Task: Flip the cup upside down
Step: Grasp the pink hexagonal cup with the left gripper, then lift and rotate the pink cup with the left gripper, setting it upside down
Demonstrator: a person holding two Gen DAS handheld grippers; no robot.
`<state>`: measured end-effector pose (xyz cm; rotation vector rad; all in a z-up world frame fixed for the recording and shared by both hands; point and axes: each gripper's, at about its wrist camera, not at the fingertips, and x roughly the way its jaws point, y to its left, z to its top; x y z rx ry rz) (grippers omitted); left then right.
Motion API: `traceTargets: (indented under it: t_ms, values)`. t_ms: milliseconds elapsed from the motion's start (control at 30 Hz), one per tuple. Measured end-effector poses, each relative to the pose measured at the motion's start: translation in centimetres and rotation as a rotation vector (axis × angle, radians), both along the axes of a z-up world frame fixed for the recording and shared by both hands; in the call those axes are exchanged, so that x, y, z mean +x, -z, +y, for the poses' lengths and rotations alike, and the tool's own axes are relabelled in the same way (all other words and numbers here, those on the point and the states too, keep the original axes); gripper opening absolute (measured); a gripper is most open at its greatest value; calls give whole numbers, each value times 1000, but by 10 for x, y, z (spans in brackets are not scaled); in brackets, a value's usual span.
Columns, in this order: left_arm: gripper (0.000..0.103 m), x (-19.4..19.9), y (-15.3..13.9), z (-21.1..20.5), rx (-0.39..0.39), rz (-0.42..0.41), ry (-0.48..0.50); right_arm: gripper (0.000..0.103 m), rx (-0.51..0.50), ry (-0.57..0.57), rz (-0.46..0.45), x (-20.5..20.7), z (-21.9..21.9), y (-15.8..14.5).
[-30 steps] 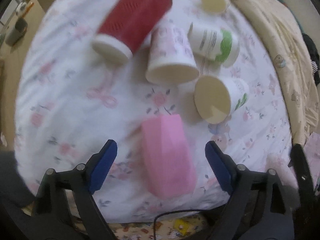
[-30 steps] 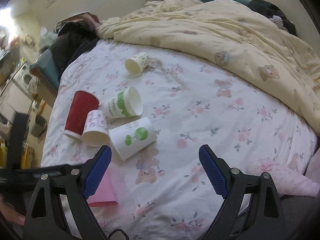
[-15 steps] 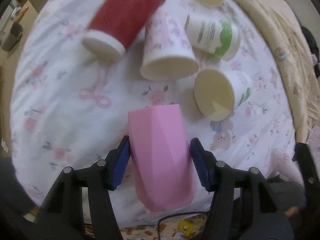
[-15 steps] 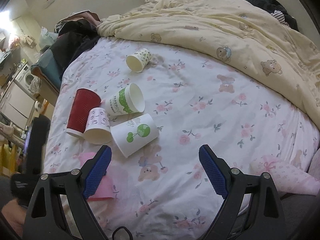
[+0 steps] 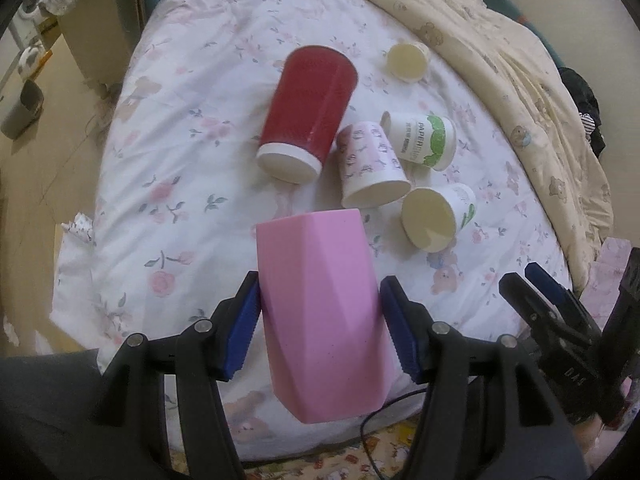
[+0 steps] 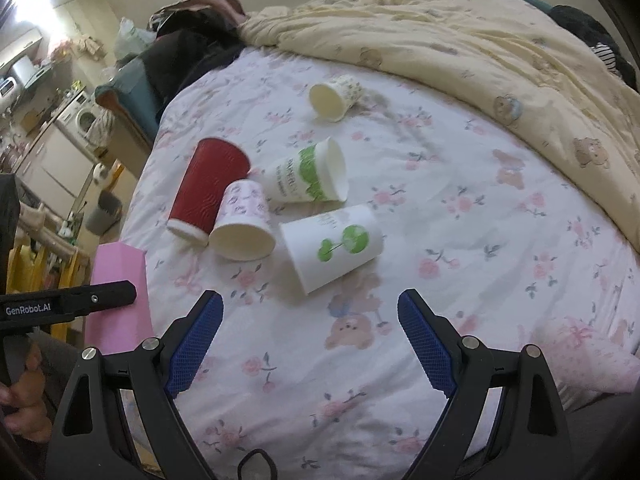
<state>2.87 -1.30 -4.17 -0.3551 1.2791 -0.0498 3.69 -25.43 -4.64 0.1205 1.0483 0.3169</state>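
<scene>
My left gripper [image 5: 320,316] has closed on the pink cup [image 5: 324,308], a blue pad pressed to each side of its faceted body. A second ago the jaws stood wide around it while it lay on the bed [image 5: 180,160]; now it is clamped and raised off the sheet near the foot edge, so the grasp is made and only the turn remains. I judge the next step is to rotate my wrist and set it down on its rim. I cannot tell from here which end is the mouth.

My right gripper [image 6: 310,344] hangs wide open and empty over the bed, as before.

Five paper cups lie on their sides beyond: the red cup [image 5: 306,112] touching the floral cup [image 5: 370,164], the green-lettered cup [image 5: 424,140], the tree-print cup [image 6: 334,246] and a small cup [image 6: 334,96] near the quilt [image 6: 460,40]. Every mouth I can see into shows nothing inside.
</scene>
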Motion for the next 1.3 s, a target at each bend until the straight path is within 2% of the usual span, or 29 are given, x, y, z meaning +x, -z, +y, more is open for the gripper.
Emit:
traceTargets:
  t_ms: [133, 233, 300, 400, 533, 633, 800, 967, 1167, 1300]
  values:
    - [56, -4, 16, 7, -16, -1, -30, 91, -2, -11, 8, 1, 8, 3]
    - [56, -3, 12, 10, -52, -5, -38, 91, -33, -22, 4, 0, 14, 6]
    - [56, -3, 7, 7, -36, -32, -27, 91, -28, -48, 3, -2, 18, 7]
    - [56, -2, 7, 4, -69, -35, -23, 91, 42, -115, 19, -5, 26, 6]
    - [56, -2, 3, -5, -55, -59, 7, 91, 205, -252, 102, -9, 42, 10]
    - [56, -3, 2, -8, -61, -64, 17, 91, 240, -312, 121, -17, 54, 12]
    - [55, -4, -3, -12, -67, -84, 38, 91, 195, -354, 154, -19, 68, 21]
    - [55, -5, -6, -13, -71, -94, 54, 91, 158, -317, 207, -14, 63, 34]
    - [54, -7, -7, -20, -84, -92, 85, 91, 55, -252, 238, -5, 57, 50]
    - [54, -8, -8, -22, -68, -96, 90, 91, 44, -225, 253, -2, 52, 53]
